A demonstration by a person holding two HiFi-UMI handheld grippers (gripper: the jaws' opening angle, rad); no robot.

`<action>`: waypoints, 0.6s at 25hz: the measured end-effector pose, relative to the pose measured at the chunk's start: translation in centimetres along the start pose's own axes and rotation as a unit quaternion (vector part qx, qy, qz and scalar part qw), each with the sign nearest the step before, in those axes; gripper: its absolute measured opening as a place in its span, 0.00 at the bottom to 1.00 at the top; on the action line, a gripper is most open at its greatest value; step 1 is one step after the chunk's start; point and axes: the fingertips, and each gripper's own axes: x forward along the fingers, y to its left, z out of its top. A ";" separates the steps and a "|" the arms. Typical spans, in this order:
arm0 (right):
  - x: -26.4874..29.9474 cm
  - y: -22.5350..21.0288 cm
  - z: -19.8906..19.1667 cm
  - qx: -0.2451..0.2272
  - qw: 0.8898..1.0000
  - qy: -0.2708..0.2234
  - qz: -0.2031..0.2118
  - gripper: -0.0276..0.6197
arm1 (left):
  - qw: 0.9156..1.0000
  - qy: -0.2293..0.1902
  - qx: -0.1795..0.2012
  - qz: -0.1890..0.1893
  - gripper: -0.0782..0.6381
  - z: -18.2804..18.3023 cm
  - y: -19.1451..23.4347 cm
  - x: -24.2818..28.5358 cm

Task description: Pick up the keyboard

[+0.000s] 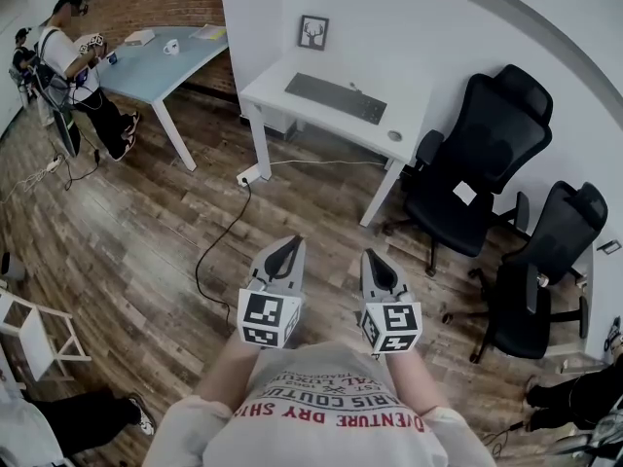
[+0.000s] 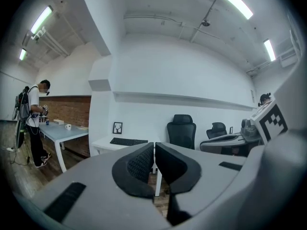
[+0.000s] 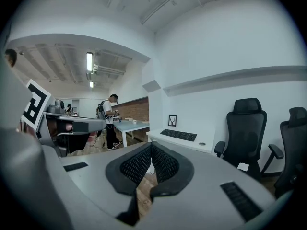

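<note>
A black keyboard (image 1: 336,97) lies flat on a white desk (image 1: 277,78) against the far wall; it also shows as the keyboard (image 2: 128,141) in the left gripper view and the keyboard (image 3: 178,135) in the right gripper view. My left gripper (image 1: 288,248) and right gripper (image 1: 375,261) hang side by side over the wooden floor, well short of the desk. Both point toward it, both are shut, and neither holds anything.
A small framed picture (image 1: 312,32) stands behind the keyboard. Two black office chairs (image 1: 482,154) (image 1: 545,270) sit right of the desk. A cable (image 1: 216,246) trails across the floor. A person (image 1: 78,66) stands at a blue table (image 1: 161,56) at far left.
</note>
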 end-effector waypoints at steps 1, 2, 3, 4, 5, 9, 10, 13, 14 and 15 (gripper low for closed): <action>0.4 0.3 -0.2 0.003 1.000 0.003 -0.003 0.08 | 1.000 0.003 -0.002 0.000 0.15 -0.3 0.7 -0.1; 0.7 0.5 -0.4 0.006 1.000 0.005 -0.007 0.08 | 1.000 0.005 -0.004 0.000 0.15 -0.5 1.3 -0.2; 1.1 0.7 -0.5 0.008 1.000 0.007 -0.011 0.08 | 1.000 0.007 -0.004 0.000 0.15 -0.8 1.9 -0.3; 1.4 0.9 -0.5 0.009 1.000 0.008 -0.013 0.08 | 1.000 0.009 -0.005 0.000 0.15 -1.0 2.5 -0.3; 1.7 1.0 -0.7 0.010 1.000 0.011 -0.015 0.08 | 1.000 0.011 -0.005 0.001 0.15 -1.2 3.0 -0.3; 3.3 1.1 -1.4 0.016 0.999 0.030 -0.015 0.08 | 0.999 0.026 -0.014 0.015 0.15 -1.9 4.9 0.4; 3.7 1.1 -1.6 0.016 0.999 0.034 -0.013 0.08 | 0.999 0.027 -0.018 0.017 0.15 -2.1 5.1 0.5; 5.0 1.1 -2.4 0.013 0.999 0.041 -0.004 0.08 | 0.999 0.032 -0.021 0.025 0.15 -2.8 6.0 1.2; 5.6 0.9 -2.5 0.013 0.999 0.043 0.000 0.08 | 0.999 0.034 -0.021 0.030 0.15 -2.9 6.3 1.7; 6.3 0.7 -2.7 0.015 0.999 0.045 0.004 0.08 | 0.999 0.036 -0.022 0.033 0.15 -3.0 6.6 2.3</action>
